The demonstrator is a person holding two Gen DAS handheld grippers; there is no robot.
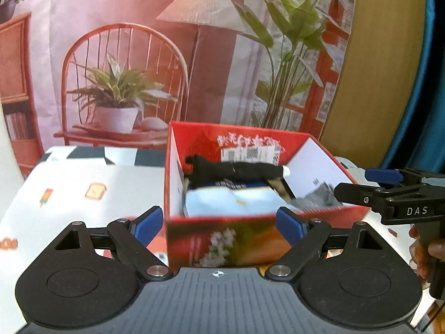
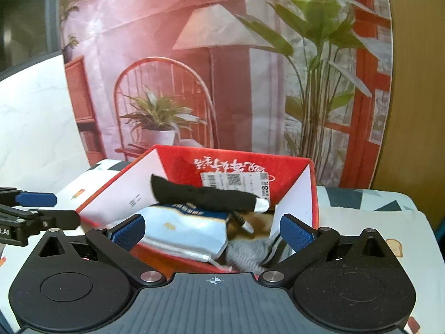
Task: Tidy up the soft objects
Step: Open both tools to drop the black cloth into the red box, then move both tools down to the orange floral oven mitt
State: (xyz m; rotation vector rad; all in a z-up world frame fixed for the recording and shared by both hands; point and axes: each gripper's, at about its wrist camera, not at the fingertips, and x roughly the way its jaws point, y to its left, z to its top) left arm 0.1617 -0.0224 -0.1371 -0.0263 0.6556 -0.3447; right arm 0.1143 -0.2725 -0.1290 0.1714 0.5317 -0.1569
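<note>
A red cardboard box (image 1: 250, 236) stands on the table and shows in the right wrist view (image 2: 294, 172) too. Inside lie a black sock (image 1: 236, 171) (image 2: 211, 196), a light blue folded cloth (image 1: 233, 203) (image 2: 183, 229) and a grey knitted piece (image 1: 317, 196) (image 2: 244, 250) by the right front corner. My left gripper (image 1: 219, 228) is open and empty, just in front of the box's near wall. My right gripper (image 2: 212, 231) is open and empty above the box's near edge; it also shows in the left wrist view (image 1: 361, 185), beside the box's right wall.
The table has a white cloth (image 1: 83, 194) with small printed pictures. A printed backdrop (image 1: 167, 55) of a chair, lamp and plants hangs behind the table. A wooden panel (image 1: 375, 69) stands at the right. A hand (image 1: 425, 250) holds the right gripper's handle.
</note>
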